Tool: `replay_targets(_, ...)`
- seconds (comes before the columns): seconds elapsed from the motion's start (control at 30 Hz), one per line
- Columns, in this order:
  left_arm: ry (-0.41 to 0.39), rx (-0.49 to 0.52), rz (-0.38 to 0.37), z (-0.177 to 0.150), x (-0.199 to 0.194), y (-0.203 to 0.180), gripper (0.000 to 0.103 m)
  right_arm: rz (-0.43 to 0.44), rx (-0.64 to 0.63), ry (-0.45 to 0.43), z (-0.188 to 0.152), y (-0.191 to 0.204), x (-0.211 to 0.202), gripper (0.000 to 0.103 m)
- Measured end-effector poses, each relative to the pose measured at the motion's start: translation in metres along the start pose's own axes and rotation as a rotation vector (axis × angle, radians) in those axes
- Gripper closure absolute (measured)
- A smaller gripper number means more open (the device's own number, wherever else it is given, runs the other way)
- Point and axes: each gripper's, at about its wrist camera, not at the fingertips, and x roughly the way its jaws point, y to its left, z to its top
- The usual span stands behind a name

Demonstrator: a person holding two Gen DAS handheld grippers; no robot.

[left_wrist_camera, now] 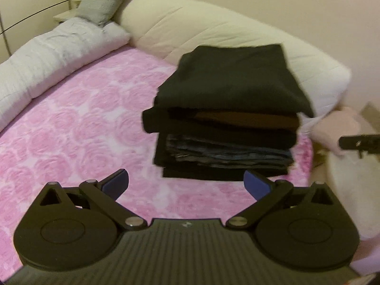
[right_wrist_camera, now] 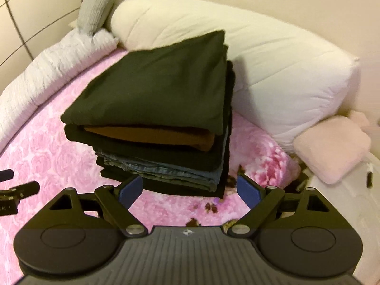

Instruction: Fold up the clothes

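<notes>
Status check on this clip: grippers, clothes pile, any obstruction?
Left gripper jaws wide, empty. Right gripper jaws wide, empty. Folded stack squared on pink bedspread, dark top piece released. Nothing blocking.

Both wrist cameras look steeply down past their own spread fingers at a stack of folded clothes (left_wrist_camera: 225,109) (right_wrist_camera: 156,109) on a pink bedspread (left_wrist_camera: 78,123) (right_wrist_camera: 40,147). The left view stands nearer the stack's left front, the right view closer in at its right front corner. Both share the stack and the cream bolster (left_wrist_camera: 213,28) (right_wrist_camera: 273,54) behind it.
</notes>
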Motion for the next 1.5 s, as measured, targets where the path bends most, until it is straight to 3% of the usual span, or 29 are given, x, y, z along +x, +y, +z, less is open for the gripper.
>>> replay_targets(0.3,0.058,-0.010,-0.079,-0.024,-0.057,-0.014,0.001,-0.056,0.071,-0.078,-0.055,0.043,-0.060,0.015)
replay_targets(0.53,0.024,-0.006,-0.044,-0.035,-0.091,-0.023,0.001,-0.057,0.088,-0.083,-0.084,0.060,-0.085,0.015)
replay_targets(0.77,-0.023,0.009,0.015,-0.029,-0.099,-0.030,0.001,-0.086,0.057,-0.109,-0.087,0.061,-0.104,0.015)
replay_targets(1.5,0.004,0.054,0.007,-0.035,-0.094,-0.036,0.001,-0.066,0.051,-0.091,-0.092,0.078,-0.111,0.015)
